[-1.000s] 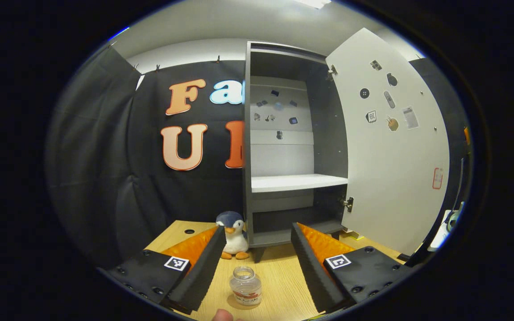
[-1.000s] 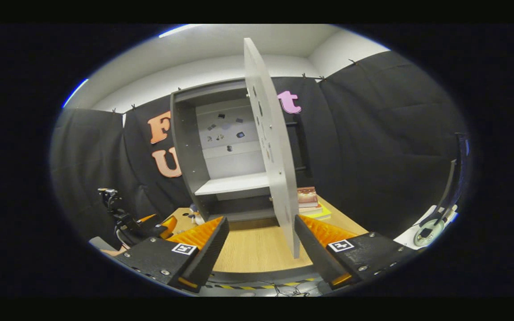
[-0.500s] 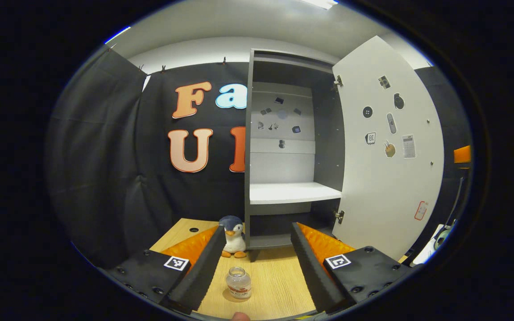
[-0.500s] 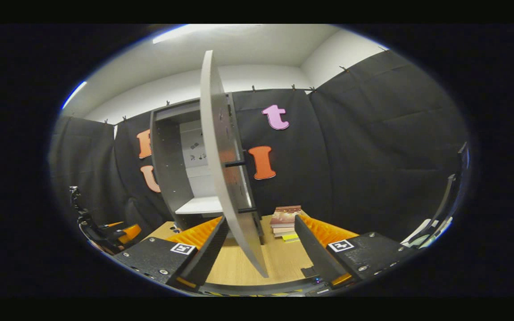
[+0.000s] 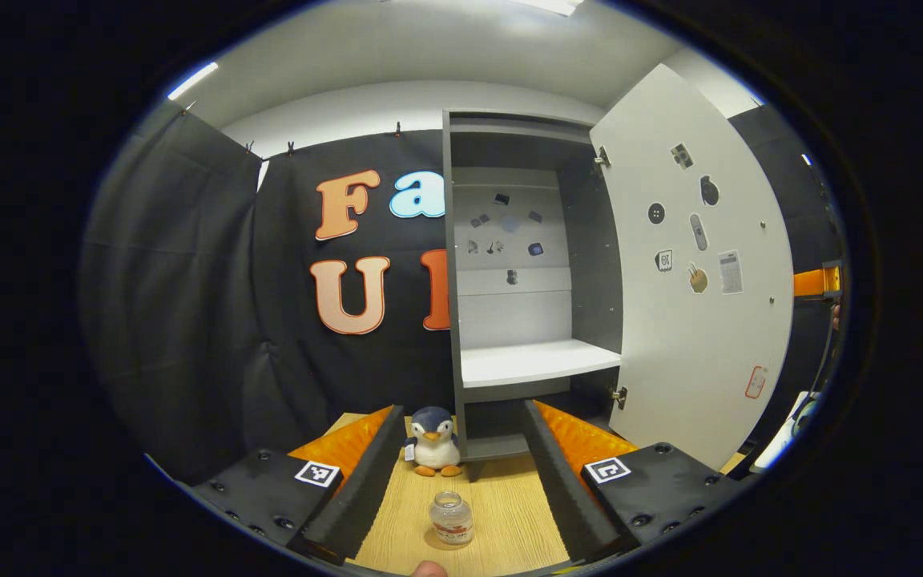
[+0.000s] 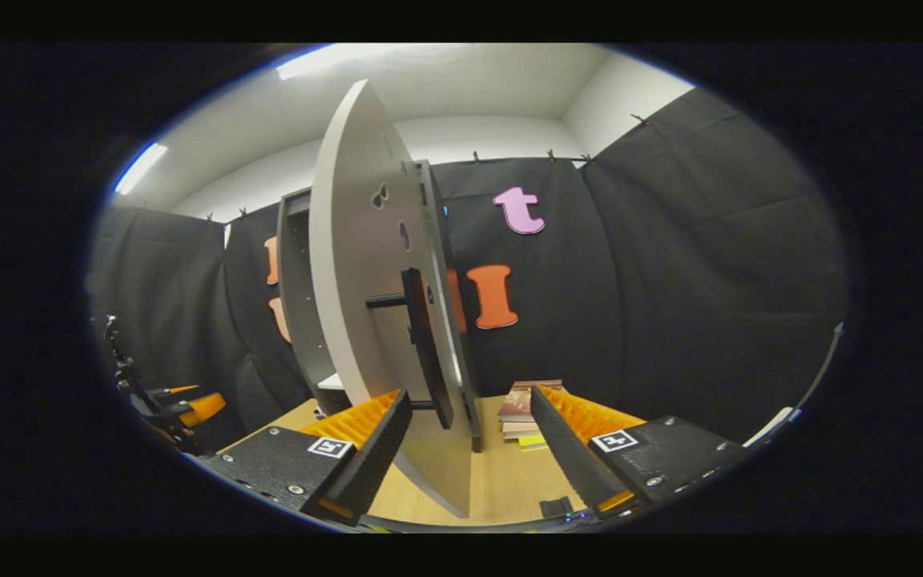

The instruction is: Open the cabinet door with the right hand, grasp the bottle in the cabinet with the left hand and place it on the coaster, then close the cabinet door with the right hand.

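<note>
**Bottle down, door left to shut**

On the table (image 5: 501, 525), between the spread fingers of the left gripper (image 5: 461, 473) but touched by neither, stands the bottle (image 5: 452, 518): small, clear, upright, with no cap on it. It has a band of label low on its body, too small to read. Whether a coaster lies under it I cannot tell; a faint darker ring shows at its base and nothing more. The left jaws are wide apart and hold nothing, which fits a bottle just set down and let go.

Just behind it sits a plush penguin (image 5: 432, 441), close against the foot of the cabinet (image 5: 455, 320). The cabinet stands open; its white shelf (image 5: 538, 362) is bare, so the bottle's place there is vacated. Small stickers dot the back panel and the inner face of the door (image 5: 702, 304); none carries writing I can make out.

In the right gripper view the door (image 6: 365, 320) is seen from its outer side, swung out, with a dark bar handle (image 6: 423, 353) standing off it. The right gripper (image 6: 465, 433) is wide open and grips nothing; the handle's lower end lies just beyond its fingers, seemingly lined up to push or take the door for closing. A stack of books (image 6: 524, 409) lies on the table past the cabinet.
</note>
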